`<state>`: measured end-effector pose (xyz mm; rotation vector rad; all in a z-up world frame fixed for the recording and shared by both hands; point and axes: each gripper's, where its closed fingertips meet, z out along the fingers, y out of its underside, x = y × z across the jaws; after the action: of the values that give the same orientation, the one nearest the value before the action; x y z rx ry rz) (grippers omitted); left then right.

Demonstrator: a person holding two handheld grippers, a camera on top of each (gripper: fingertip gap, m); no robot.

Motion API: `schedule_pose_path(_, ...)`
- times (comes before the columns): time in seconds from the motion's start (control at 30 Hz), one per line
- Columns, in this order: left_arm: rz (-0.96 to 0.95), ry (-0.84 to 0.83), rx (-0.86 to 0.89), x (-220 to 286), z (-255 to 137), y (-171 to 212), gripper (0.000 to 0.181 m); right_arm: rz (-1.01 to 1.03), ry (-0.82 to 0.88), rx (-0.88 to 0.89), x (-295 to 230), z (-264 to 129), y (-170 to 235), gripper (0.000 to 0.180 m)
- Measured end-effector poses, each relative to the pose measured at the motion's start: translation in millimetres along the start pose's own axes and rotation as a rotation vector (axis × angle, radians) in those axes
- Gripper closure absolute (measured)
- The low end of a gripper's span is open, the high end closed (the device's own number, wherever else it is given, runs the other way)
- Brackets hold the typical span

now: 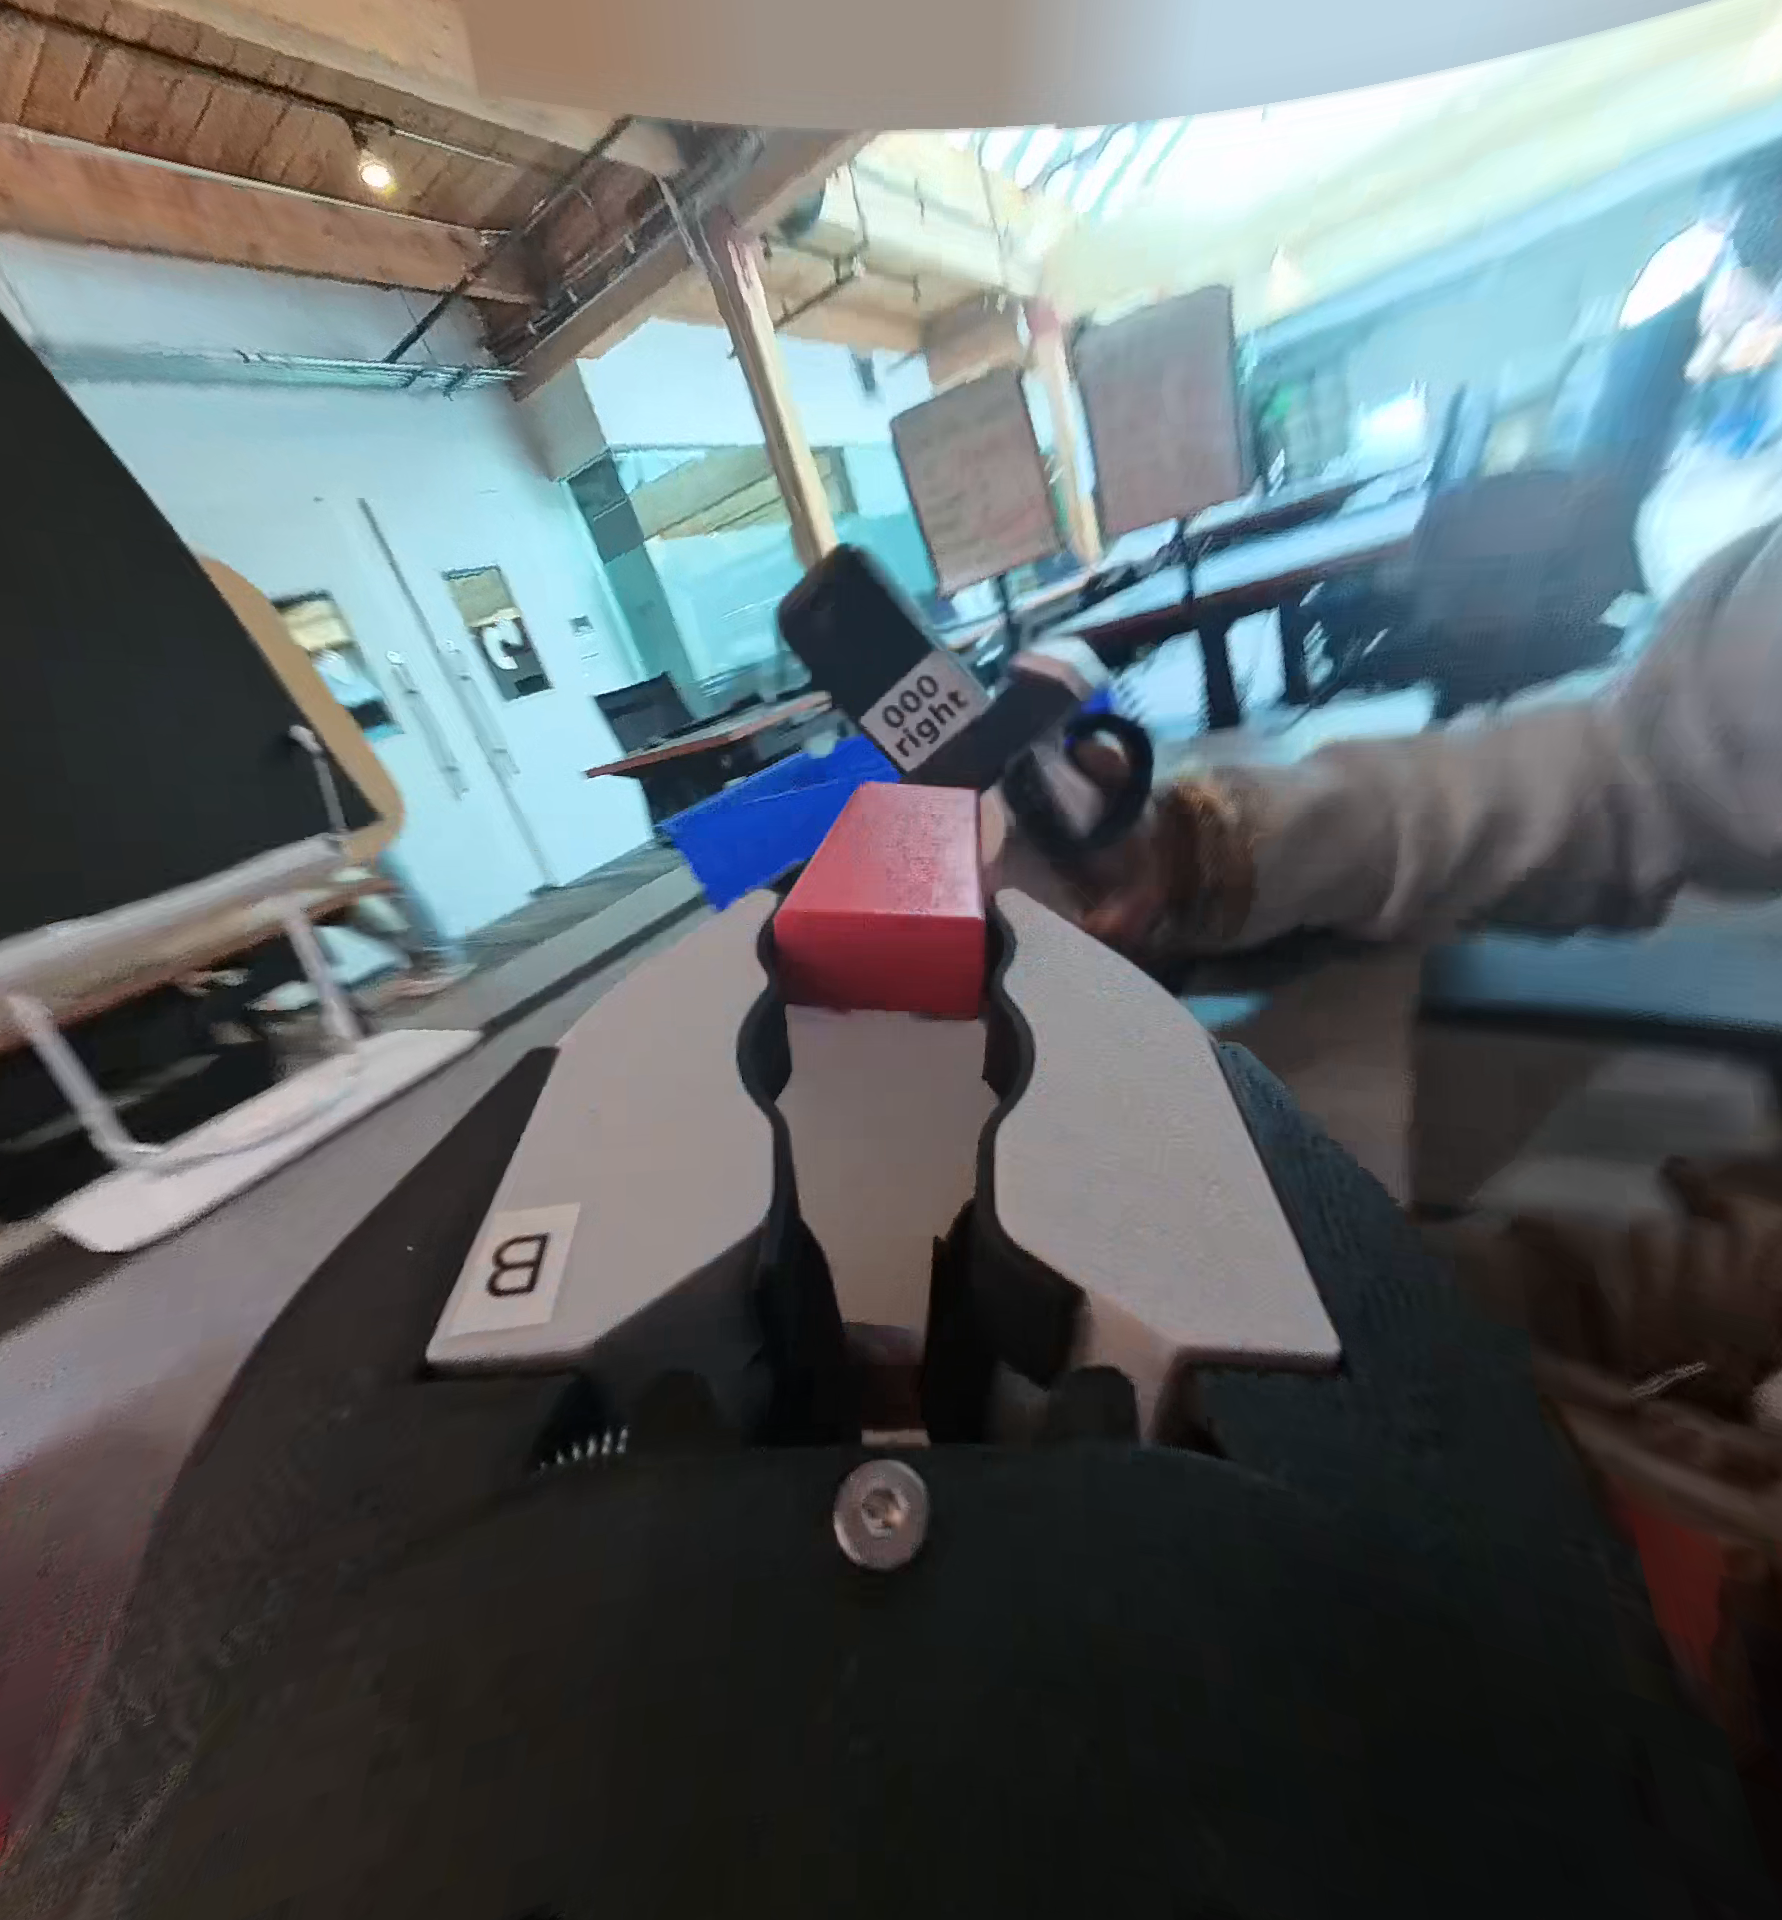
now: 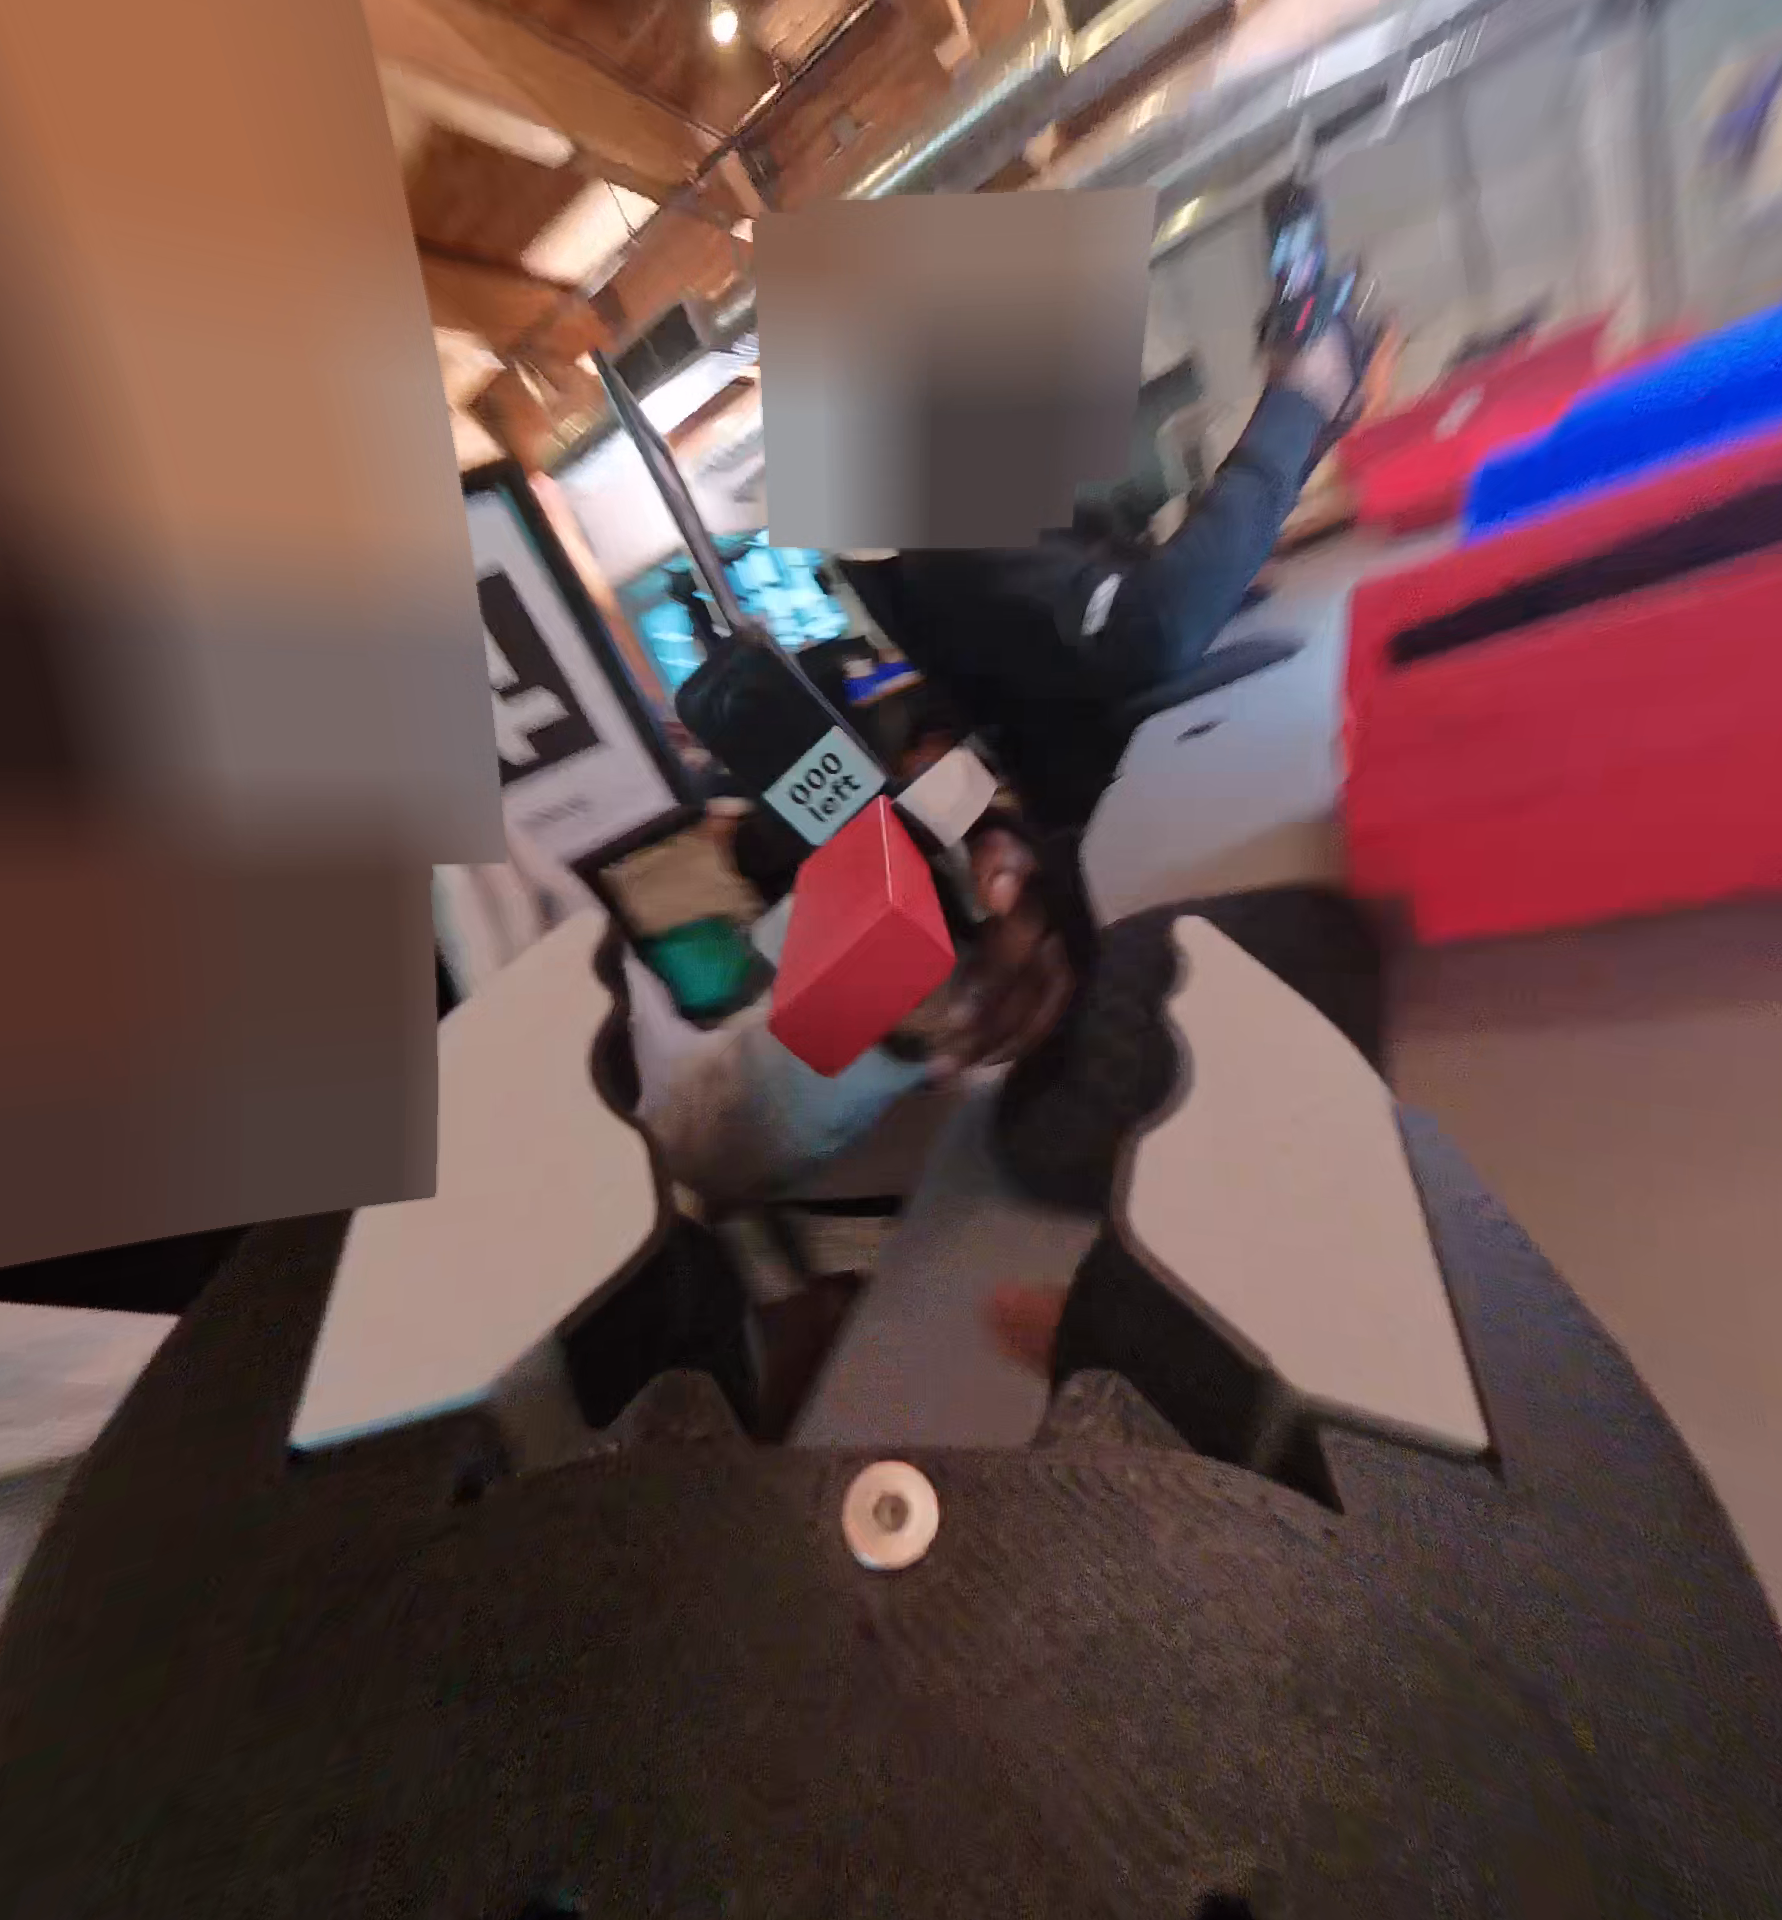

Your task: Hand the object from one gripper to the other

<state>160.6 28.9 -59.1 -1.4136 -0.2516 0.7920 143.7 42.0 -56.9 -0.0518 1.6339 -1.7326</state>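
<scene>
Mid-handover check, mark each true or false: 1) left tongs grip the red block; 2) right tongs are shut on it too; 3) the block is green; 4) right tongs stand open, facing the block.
1) The left tongs grip the red block: true.
2) The right tongs are shut on it too: false, they stand wide open and hold nothing.
3) The block is green: false, it is red.
4) The right tongs stand open, facing the block: true, the block shows ahead between their fingers.

In my left wrist view, my grey tabletop lies at 8 o'clock; a white bent stand rests on it at 9. In my right wrist view, a red bin sits on the tan surface at 2 o'clock.
</scene>
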Motion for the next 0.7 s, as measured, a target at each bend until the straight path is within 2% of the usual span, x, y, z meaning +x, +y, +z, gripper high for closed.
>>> schedule_pose_path(0.03,-0.084,0.025,0.026,0,-1,-4,0.147,-0.164,0.055,0.013,-1,0,-3,0.075)
schedule_pose_path(0.1,-0.19,0.05,0.061,-1,-3,-7,0.147,-0.473,0.174,0.032,-1,0,-7,0.075)
schedule_pose_path(0.17,-0.218,0.063,0.085,0,-3,-10,0.147,-0.624,0.162,0.075,-12,3,-9,0.074)
schedule_pose_path(0.23,-0.22,0.079,0.081,2,-3,-10,0.147,-0.584,0.109,0.09,-18,5,-7,0.08)
schedule_pose_path(0.4,-0.219,0.107,0.062,8,1,-8,0.147,-0.382,0.028,0.042,-20,4,-2,0.106)
schedule_pose_path(0.47,-0.214,0.112,0.053,10,3,-7,0.147,-0.396,0.027,-0.002,-20,6,4,0.123)
schedule_pose_path(0.5,-0.213,0.111,0.052,10,3,-7,0.147,-0.421,0.035,-0.03,-19,6,8,0.139)
schedule_pose_path(0.53,-0.215,0.11,0.053,10,3,-7,0.147,-0.45,0.046,-0.049,-19,7,11,0.145)
schedule_pose_path(0.6,-0.209,0.113,0.053,11,3,-7,0.147,-0.469,0.05,-0.053,-19,7,11,0.145)
schedule_pose_path(0.67,-0.138,0.123,0.061,15,3,-9,0.145,-0.405,0.029,-0.064,-19,6,12,0.146)
schedule_pose_path(0.7,-0.04,0.107,0.084,16,2,-12,0.13,-0.334,0.01,-0.063,-20,6,12,0.145)
